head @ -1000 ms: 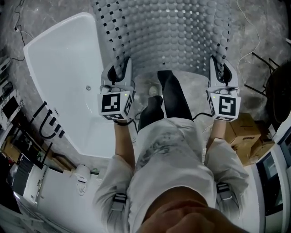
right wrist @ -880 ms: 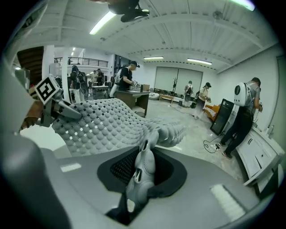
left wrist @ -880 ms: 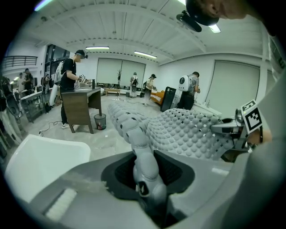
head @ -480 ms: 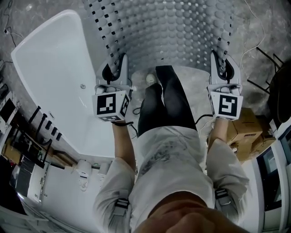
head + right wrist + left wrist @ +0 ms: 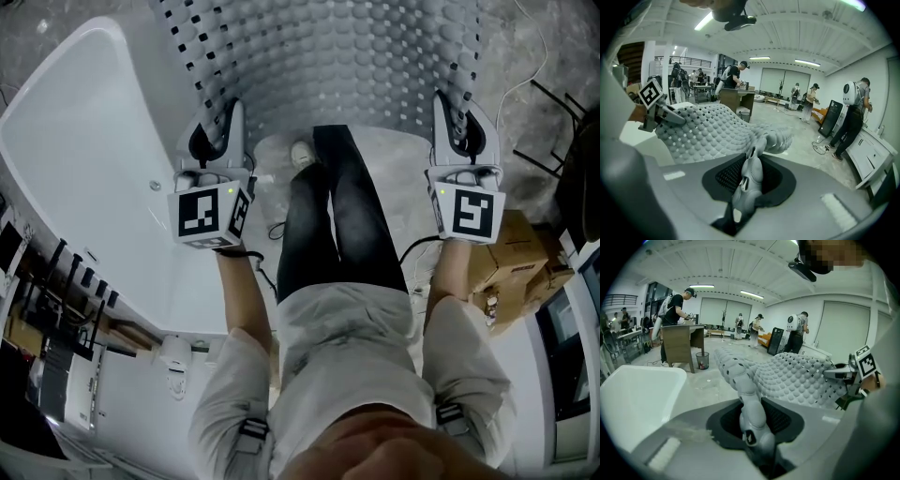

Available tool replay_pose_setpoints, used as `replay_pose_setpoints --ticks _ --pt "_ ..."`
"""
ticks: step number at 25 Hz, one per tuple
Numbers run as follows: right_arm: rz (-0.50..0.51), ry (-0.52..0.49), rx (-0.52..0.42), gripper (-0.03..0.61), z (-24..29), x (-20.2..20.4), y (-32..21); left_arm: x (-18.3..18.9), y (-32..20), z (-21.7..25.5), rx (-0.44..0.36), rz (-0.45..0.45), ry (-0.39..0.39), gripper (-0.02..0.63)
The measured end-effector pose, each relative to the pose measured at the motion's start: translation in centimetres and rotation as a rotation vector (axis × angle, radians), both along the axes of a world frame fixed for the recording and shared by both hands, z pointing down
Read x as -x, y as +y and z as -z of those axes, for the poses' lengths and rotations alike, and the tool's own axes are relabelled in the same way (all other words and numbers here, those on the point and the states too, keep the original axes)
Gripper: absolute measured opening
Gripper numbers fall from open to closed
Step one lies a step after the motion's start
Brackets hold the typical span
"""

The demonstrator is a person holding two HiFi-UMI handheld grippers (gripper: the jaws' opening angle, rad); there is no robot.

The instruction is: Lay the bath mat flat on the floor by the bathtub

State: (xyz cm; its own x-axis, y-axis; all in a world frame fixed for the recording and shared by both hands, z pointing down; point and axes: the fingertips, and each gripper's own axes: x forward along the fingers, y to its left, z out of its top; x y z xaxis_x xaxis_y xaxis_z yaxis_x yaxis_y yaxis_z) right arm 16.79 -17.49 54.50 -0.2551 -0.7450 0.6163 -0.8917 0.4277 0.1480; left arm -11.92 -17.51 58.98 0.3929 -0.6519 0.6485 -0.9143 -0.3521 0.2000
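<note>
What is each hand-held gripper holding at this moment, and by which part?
Both hold the grey bath mat by its near edge: the left hand-held gripper is shut on the left corner, the right hand-held gripper on the right corner.

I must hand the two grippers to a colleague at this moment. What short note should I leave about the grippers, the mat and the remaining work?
The left gripper is shut on the near left corner of the bath mat.
The right gripper is shut on the near right corner.
The mat is spread between both grippers, with its near edge in the air in front of the person's legs. Its far end runs out of the head view. The bathtub lies to the left.
Done: mat gripped and opened out.
Left: lower it flat onto the floor by the tub, then open both grippers.
</note>
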Motion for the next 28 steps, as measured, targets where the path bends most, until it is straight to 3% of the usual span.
replay_pose_setpoints --ticks 6,12,17,20,24,28 --pt "-0.009 0.005 -0.02 0.064 -2.1 1.8 2.0 1.9 1.2 -2.4 -0.022 -0.001 0.003 0.106" --pt "-0.028 0.012 -0.042 0.064 -6.0 0.0 4.0 0.5 3.0 -6.3 -0.04 -0.004 0.007 0.106" --pt "-0.022 0.017 -0.067 0.064 -9.0 2.8 3.0 3.7 2.2 -9.2 -0.055 0.0 0.007 0.106" --pt "-0.015 0.024 -0.04 0.064 -5.4 3.3 0.8 4.2 0.4 -5.7 -0.032 0.003 0.009 0.106" --pt "0.045 0.053 0.14 0.064 5.1 1.6 -0.9 2.5 1.4 4.0 0.157 0.064 0.041 0.106" --pt "0.051 0.051 0.127 0.064 7.6 1.7 -3.1 2.8 -0.4 6.4 0.152 0.077 0.049 0.106"
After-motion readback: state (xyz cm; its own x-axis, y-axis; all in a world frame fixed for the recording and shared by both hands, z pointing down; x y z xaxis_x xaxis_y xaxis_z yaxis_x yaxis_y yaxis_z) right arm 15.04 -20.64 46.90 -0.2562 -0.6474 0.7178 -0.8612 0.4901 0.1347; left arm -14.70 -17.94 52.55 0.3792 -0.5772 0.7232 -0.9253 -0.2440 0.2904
